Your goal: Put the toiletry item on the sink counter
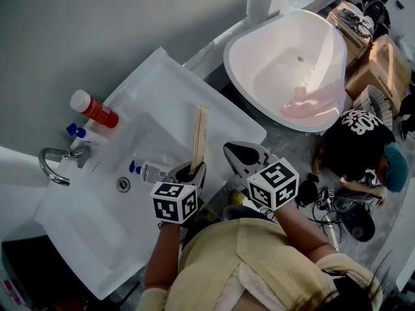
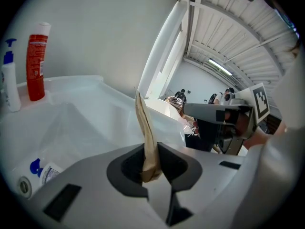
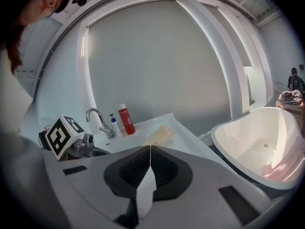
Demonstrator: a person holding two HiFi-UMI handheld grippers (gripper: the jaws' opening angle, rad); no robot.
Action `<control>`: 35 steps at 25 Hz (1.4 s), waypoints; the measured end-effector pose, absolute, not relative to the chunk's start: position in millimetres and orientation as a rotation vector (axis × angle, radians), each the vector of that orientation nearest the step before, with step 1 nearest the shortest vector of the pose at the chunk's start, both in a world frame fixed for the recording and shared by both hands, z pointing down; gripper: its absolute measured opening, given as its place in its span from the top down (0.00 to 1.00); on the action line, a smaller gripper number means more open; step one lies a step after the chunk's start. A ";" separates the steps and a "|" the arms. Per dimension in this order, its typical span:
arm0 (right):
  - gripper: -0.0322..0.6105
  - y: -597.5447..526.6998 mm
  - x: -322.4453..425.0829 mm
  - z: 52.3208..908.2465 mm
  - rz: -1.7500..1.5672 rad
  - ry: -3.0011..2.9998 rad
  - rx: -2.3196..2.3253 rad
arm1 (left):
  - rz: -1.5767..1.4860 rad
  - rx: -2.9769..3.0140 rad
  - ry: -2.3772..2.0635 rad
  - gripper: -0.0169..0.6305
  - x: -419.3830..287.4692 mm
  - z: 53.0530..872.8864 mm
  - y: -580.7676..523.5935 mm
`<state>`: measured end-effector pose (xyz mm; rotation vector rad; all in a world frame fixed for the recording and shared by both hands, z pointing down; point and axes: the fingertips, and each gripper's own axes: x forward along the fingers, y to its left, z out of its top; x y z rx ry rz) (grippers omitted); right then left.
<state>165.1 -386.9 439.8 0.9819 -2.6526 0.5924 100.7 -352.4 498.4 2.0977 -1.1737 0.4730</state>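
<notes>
A long flat tan item [image 1: 198, 138] stands upright over the right side of the white sink [image 1: 220, 118], with my left gripper [image 1: 191, 171] shut on its lower end. In the left gripper view the tan item [image 2: 145, 137] is pinched between the jaws of the left gripper [image 2: 151, 162] and rises above the basin. My right gripper [image 1: 243, 155] hovers just to the right of it, past the sink's front edge, shut and empty. The right gripper view shows that gripper [image 3: 150, 163] with its jaws together and the tan item [image 3: 159, 136] beyond them.
A red bottle [image 1: 96, 109] and a blue pump bottle [image 1: 78, 132] stand by the faucet [image 1: 55, 164]. A small blue-capped bottle [image 1: 148, 171] lies in the basin near the drain [image 1: 123, 184]. A bathtub [image 1: 292, 63], boxes [image 1: 376, 57] and a crouching person [image 1: 363, 148] are at the right.
</notes>
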 end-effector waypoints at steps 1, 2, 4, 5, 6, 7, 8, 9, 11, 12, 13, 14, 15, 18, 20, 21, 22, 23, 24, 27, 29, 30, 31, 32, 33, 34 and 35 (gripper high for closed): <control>0.91 -388.8 165.4 441.3 0.594 -2.653 0.973 | 0.475 2.092 -1.180 0.84 101.3 499.6 -354.0; 0.91 -390.5 166.0 442.9 0.597 -2.653 0.965 | 0.477 2.086 -1.187 0.84 101.8 501.0 -355.4; 0.91 -393.7 167.3 445.4 0.601 -2.653 0.950 | 0.489 2.075 -1.203 0.84 102.5 503.6 -358.1; 0.91 -395.1 167.9 446.3 0.604 -2.653 0.943 | 0.499 2.071 -1.213 0.84 102.6 504.8 -359.4; 0.91 -396.3 168.1 447.0 0.605 -2.652 0.935 | 0.513 2.067 -1.226 0.84 102.3 506.1 -360.9; 0.91 -397.2 168.1 447.8 0.607 -2.652 0.927 | 0.528 2.062 -1.239 0.84 101.7 507.6 -362.4; 0.91 -397.9 167.8 448.5 0.610 -2.652 0.917 | 0.545 2.057 -1.253 0.84 100.9 509.1 -364.0; 0.91 -398.3 167.4 449.3 0.611 -2.652 0.907 | 0.559 2.052 -1.266 0.84 100.1 510.7 -365.6; 0.91 -398.9 166.9 450.8 0.614 -2.653 0.887 | 0.576 2.038 -1.284 0.84 99.1 513.5 -368.3; 0.91 -399.2 167.2 451.5 0.616 -2.653 0.879 | 0.578 2.031 -1.289 0.84 99.2 514.6 -369.4; 0.91 -399.7 167.8 452.2 0.618 -2.654 0.872 | 0.579 2.024 -1.292 0.84 99.5 515.4 -370.4; 0.91 -400.7 168.7 453.0 0.620 -2.654 0.867 | 0.581 2.017 -1.296 0.84 99.9 516.4 -371.5; 0.91 -402.2 169.8 454.1 0.621 -2.652 0.864 | 0.585 2.010 -1.301 0.84 100.2 517.4 -372.8; 0.91 -407.0 173.8 458.7 0.620 -2.634 0.859 | 0.603 1.992 -1.318 0.84 101.0 520.4 -376.6; 0.91 -409.1 175.1 461.6 0.621 -2.623 0.851 | 0.617 1.982 -1.326 0.84 101.3 522.3 -377.9; 0.91 -410.1 174.7 463.0 0.624 -2.620 0.845 | 0.621 1.979 -1.329 0.84 101.0 523.5 -378.6; 0.91 -411.2 173.7 464.4 0.628 -2.620 0.838 | 0.623 1.977 -1.330 0.84 100.2 524.8 -379.4; 0.91 -412.4 172.4 465.7 0.631 -2.620 0.833 | 0.621 1.975 -1.332 0.84 99.3 526.0 -380.6; 0.91 -413.7 171.2 466.8 0.634 -2.621 0.828 | 0.618 1.974 -1.334 0.83 98.4 526.9 -381.8; 0.91 -415.9 169.0 468.3 0.641 -2.625 0.813 | 0.612 1.969 -1.347 0.84 96.9 527.5 -385.9; 0.91 -416.7 168.5 469.1 0.643 -2.627 0.803 | 0.610 1.968 -1.354 0.84 96.9 527.7 -388.4; 0.91 -417.4 168.5 469.8 0.644 -2.627 0.800 | 0.607 1.967 -1.357 0.84 97.0 527.9 -389.8; 0.91 -418.2 168.5 470.5 0.645 -2.627 0.798 | 0.604 1.965 -1.361 0.84 97.0 528.2 -391.3; 0.91 -419.2 168.6 471.0 0.645 -2.626 0.796 | 0.601 1.962 -1.366 0.84 96.8 528.6 -392.8; 0.91 -420.0 168.5 471.4 0.646 -2.626 0.793 | 0.597 1.956 -1.370 0.84 96.3 529.0 -394.1; 0.91 -420.7 168.2 471.7 0.647 -2.625 0.790 | 0.591 1.948 -1.374 0.83 95.7 529.5 -395.4; 0.91 -421.4 167.9 472.1 0.648 -2.624 0.786 | 0.583 1.942 -1.377 0.84 95.1 530.0 -396.7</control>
